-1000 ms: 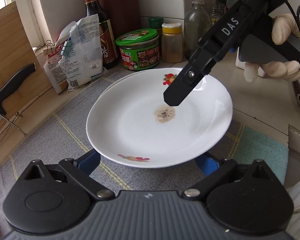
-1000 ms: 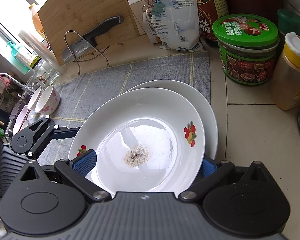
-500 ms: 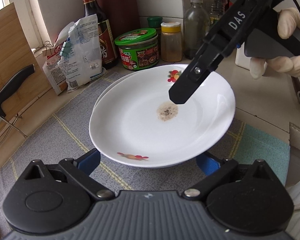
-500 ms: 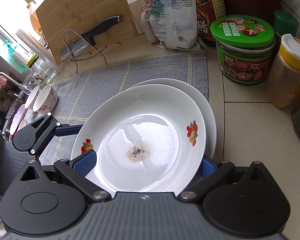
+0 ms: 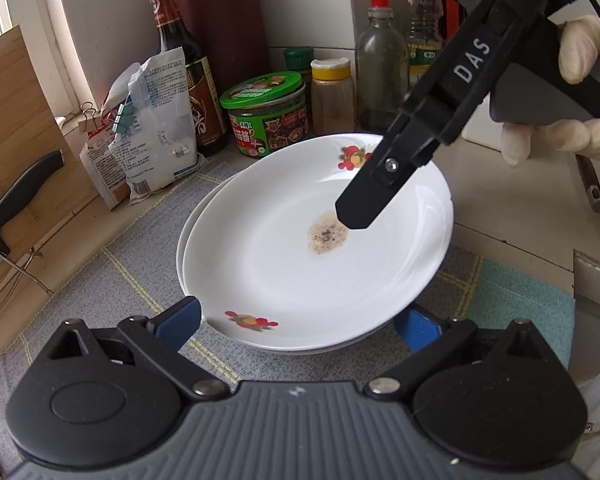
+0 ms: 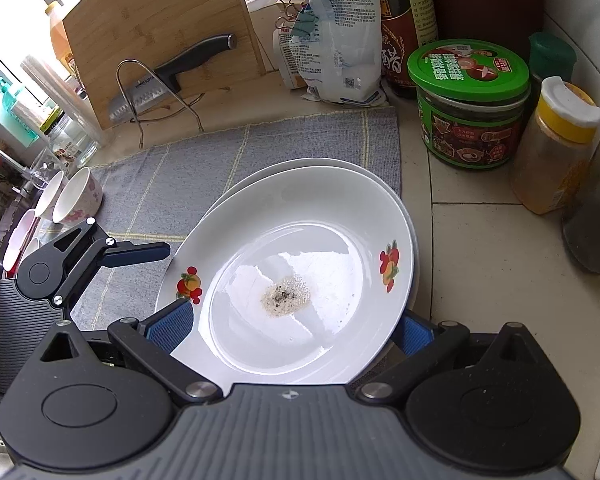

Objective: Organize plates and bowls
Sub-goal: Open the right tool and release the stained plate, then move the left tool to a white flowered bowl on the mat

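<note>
Lying nested on a second white plate (image 5: 188, 240) atop the grey mat (image 5: 112, 280): fruit-print plate (image 5: 300, 272), speckled residue (image 6: 286, 298) at centre | right gripper (image 6: 292, 330) spreading wide, fingers flanking plate's near rim | left gripper (image 5: 296, 322) likewise gaping wide beside it.

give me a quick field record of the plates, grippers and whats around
top plate: white, fruit prints, speckled residue in centre, nested on lower plate
mat: grey, under the plates
right hand-held gripper: over the top plate
left hand-held gripper: open, beside the plates
bowls: at the mat's far edge
jar: green lid, beside the mat
</note>
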`<control>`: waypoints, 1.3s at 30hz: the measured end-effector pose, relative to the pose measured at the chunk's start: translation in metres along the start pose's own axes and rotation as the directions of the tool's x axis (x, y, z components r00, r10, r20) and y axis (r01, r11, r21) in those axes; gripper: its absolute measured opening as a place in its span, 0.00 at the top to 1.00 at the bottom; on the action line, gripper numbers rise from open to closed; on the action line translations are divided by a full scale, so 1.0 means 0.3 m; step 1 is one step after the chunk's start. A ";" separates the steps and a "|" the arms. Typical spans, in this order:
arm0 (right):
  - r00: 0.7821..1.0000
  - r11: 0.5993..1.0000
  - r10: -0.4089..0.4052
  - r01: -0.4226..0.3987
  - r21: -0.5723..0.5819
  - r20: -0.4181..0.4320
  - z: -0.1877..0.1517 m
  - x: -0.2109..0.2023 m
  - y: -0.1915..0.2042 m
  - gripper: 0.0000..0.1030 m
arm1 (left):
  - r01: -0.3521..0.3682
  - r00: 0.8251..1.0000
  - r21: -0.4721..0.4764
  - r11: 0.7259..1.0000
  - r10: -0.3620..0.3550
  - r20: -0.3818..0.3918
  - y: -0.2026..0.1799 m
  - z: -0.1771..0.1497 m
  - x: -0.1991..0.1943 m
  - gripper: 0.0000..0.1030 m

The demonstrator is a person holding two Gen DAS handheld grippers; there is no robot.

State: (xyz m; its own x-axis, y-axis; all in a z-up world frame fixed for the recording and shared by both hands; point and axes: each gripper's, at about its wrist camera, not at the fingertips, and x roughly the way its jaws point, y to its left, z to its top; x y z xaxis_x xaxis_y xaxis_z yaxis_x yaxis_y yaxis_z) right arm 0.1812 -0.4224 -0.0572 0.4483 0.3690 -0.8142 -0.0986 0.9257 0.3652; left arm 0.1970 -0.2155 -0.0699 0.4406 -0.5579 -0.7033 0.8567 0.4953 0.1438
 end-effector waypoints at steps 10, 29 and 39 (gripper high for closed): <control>0.998 0.996 -0.056 0.055 -0.073 -0.005 -0.020 0.007 0.036 0.00 | -0.020 1.000 -0.045 0.999 0.020 0.000 0.006 -0.007 -0.011 0.00; 0.988 0.979 -0.153 0.148 -0.138 -0.025 -0.051 0.001 0.080 0.00 | -0.024 0.999 -0.079 0.997 0.028 0.047 0.014 -0.041 -0.069 0.01; 0.985 0.973 -0.140 0.155 -0.173 0.098 -0.045 -0.024 0.164 0.00 | -0.106 0.989 -0.177 0.979 0.122 0.083 0.043 -0.054 -0.145 0.01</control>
State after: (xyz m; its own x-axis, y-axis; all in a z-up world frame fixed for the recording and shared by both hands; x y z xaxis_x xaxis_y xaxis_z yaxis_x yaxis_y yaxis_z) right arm 0.1613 -0.3783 -0.0394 0.5422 0.2262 -0.8093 -0.1799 0.9720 0.1512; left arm 0.1846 -0.1740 -0.0488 0.5626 -0.5467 -0.6202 0.7443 0.6615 0.0920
